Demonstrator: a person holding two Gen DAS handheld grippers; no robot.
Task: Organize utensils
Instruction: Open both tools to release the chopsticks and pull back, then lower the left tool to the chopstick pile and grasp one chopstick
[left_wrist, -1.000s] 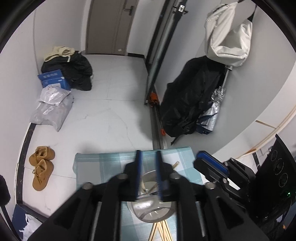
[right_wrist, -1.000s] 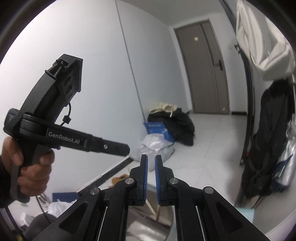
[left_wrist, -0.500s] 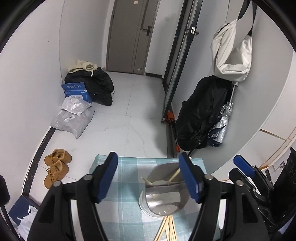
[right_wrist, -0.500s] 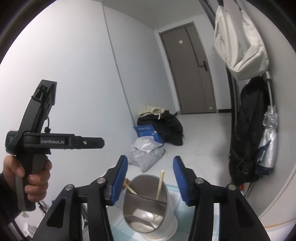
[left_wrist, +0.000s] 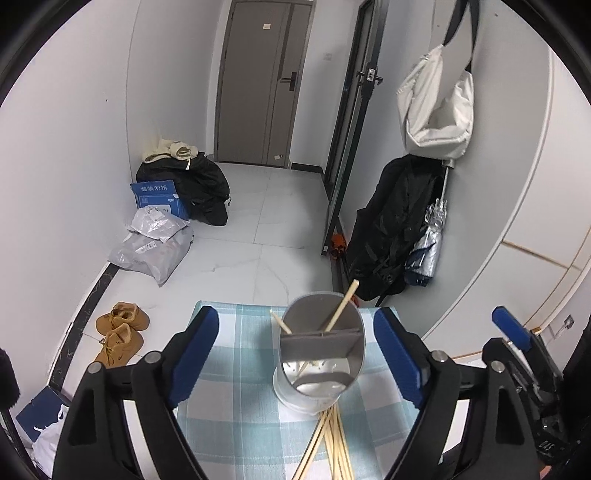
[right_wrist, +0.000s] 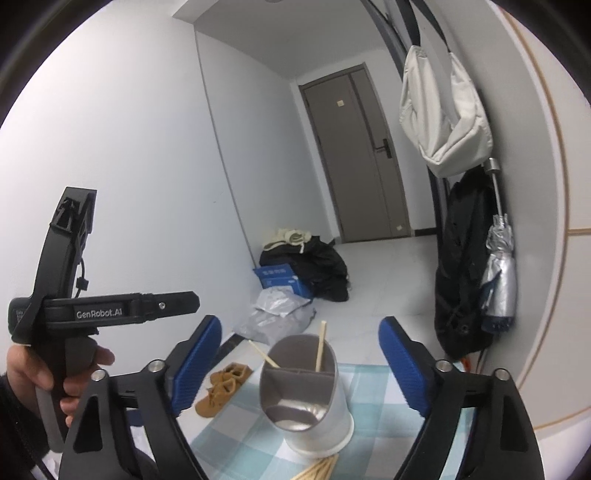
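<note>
Left hand-held gripper (left_wrist: 297, 358) and right hand-held gripper (right_wrist: 300, 363) opening, empty, ribbed blue pads, metal divided holder (left_wrist: 320, 354), wooden chopsticks (left_wrist: 330, 439)

Your left gripper (right_wrist: 177, 306) carries white lettering along its arm, "GenRobot.AI". At eleven o'clock from you, the blue box (left_wrist: 159, 199) on the floor shows white Chinese characters, "套装勿拆". Its smaller print is too fine to read.

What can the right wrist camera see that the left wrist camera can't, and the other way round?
Only the right wrist view shows the person's hand holding the left gripper's handle. Only the left wrist view shows the loose chopsticks fanned out on the checked cloth along most of their length. Both show the metal utensil holder with two chopsticks standing in it, framed by widely spread, opening jaws holding nothing.
</note>
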